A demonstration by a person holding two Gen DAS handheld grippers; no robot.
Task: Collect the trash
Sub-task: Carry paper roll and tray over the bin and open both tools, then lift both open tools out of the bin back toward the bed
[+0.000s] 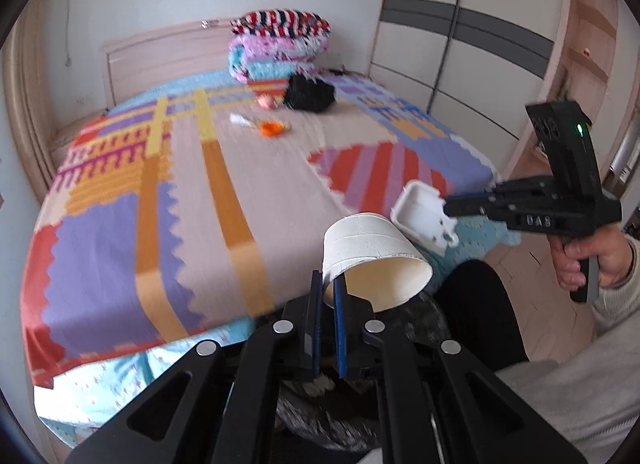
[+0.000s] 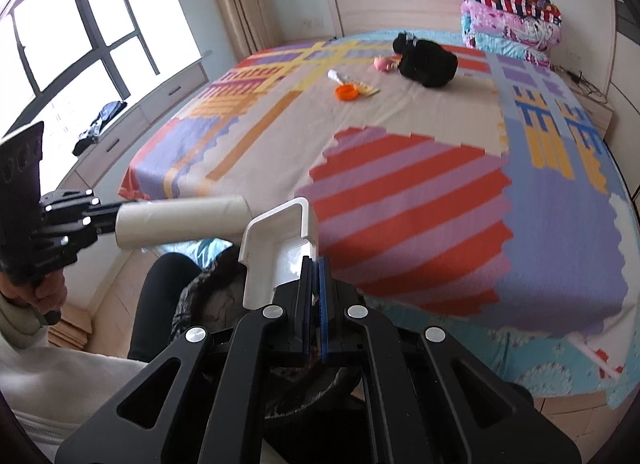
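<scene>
The left gripper (image 1: 328,296) pinched the rim of a light, crushable white paper cup (image 1: 372,256), the right gripper (image 2: 315,280) a stiff white plastic box (image 2: 276,248), both over the dark bin bag (image 2: 212,296) below

The small pale tube-like object (image 2: 335,75) beside the round orange plastic lid (image 2: 346,93) on the patchwork-covered bed (image 2: 400,184) (far, blurred) is unidentifiable.
</scene>
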